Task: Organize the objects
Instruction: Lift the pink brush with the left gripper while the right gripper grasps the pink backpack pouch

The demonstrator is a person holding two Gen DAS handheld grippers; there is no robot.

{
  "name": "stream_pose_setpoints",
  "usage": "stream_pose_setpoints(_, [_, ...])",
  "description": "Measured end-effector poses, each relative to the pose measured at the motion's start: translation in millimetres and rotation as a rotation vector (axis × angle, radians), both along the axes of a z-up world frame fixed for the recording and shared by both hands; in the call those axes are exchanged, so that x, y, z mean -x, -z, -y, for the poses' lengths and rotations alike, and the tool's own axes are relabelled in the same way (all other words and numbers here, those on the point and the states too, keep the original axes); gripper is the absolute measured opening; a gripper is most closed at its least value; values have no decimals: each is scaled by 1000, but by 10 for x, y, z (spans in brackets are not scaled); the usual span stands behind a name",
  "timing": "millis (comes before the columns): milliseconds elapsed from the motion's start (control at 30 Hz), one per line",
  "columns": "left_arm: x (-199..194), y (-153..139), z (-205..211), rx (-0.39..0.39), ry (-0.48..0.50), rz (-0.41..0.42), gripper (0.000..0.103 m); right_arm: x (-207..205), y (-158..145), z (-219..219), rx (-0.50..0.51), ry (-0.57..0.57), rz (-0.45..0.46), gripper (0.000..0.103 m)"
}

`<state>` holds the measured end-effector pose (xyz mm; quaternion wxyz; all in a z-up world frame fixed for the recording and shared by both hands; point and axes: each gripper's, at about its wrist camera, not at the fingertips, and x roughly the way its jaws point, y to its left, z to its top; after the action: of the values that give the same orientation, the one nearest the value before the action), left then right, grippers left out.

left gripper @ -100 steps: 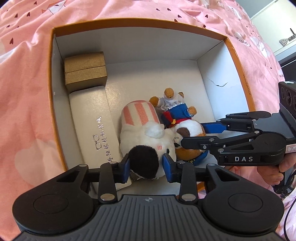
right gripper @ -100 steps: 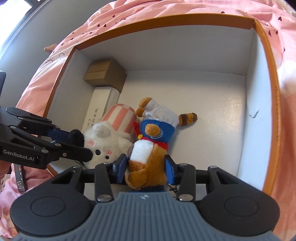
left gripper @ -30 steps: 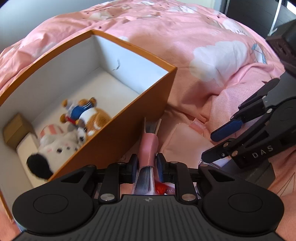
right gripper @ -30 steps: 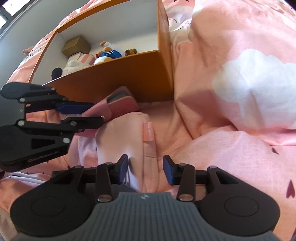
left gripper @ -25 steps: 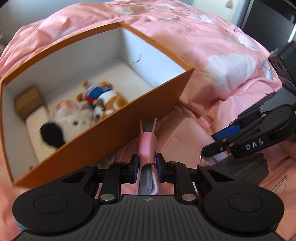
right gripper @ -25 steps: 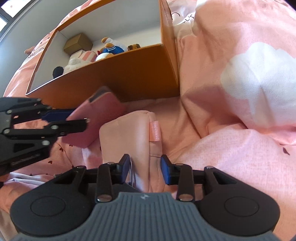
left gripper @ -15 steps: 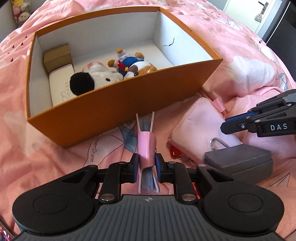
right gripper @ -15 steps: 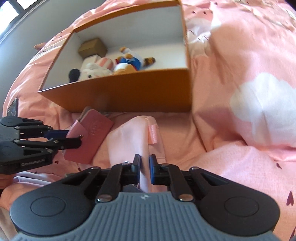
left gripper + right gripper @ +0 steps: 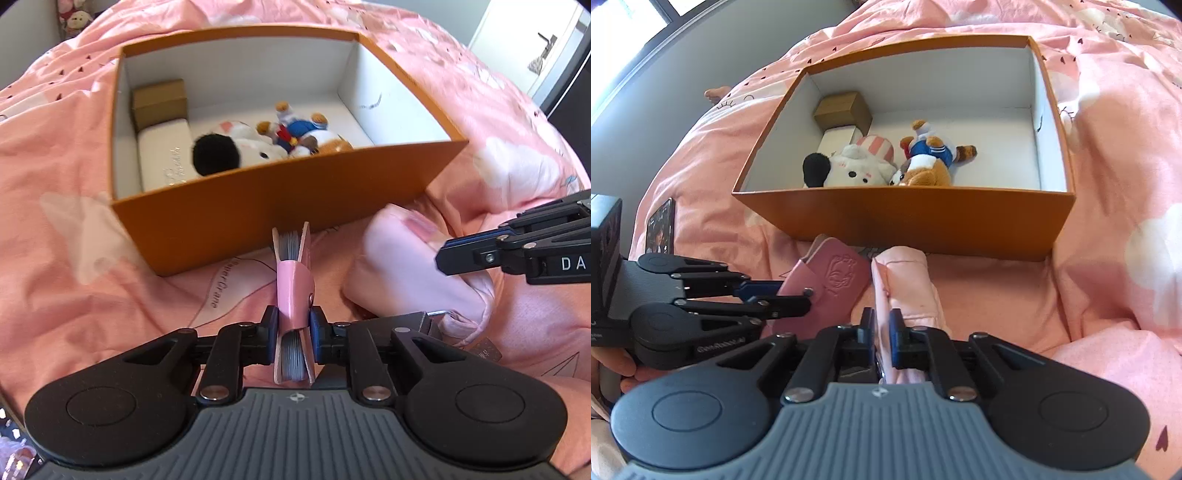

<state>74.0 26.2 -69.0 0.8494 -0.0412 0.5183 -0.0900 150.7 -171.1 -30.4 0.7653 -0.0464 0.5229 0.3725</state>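
pink card wallet [image 9: 293,291] edge-up, grey cards showing, in left claw [image 9: 293,325].

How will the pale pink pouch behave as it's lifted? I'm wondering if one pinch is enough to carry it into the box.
The pale pink pouch looks like soft fabric, so it will probably sag below the right hand-held gripper, which pinches only a fold. It seems light, since a narrow pinch holds it. Its drooping end may catch the orange box wall unless raised well.
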Motion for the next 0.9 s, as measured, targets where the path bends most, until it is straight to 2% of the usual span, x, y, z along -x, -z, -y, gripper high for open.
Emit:
stream_pose_setpoints(67, [19,-45,-48,9,-10,15,19,7,-41,45,10,21,15,12])
stream_pose_setpoints(100, [21,-58,-66,13,-13,18,19,15,-63,93,15,35,22,18])
stream_pose_setpoints(133, [23,-67,-77,17,-15,20,19,16,-73,129,19,47,22,32])
stream_pose_setpoints(200, [15,-75,-83,21,-16,20,19,23,-61,208,37,64,12,42])
stream_pose_setpoints(433, [-4,-14,-66,14,-19,-11,19,142,133,479,146,121,-9,44])
stream_pose_setpoints(567, [9,12,-50,6,-20,-19,19,243,219,458,235,26,42,46])
stream_pose_setpoints(633, [15,3,-31,-2,-15,-13,19,287,271,396,270,-44,60,56])
stream_pose_setpoints(700, [16,-2,-20,-8,-13,-9,19,339,345,313,322,-111,94,61])
stream_pose_setpoints(800, [13,-2,-11,-12,-11,-9,19,350,466,249,375,-136,143,69])
stream_pose_setpoints(900, [10,2,-2,-15,-12,-11,19,243,533,279,337,-117,88,73])
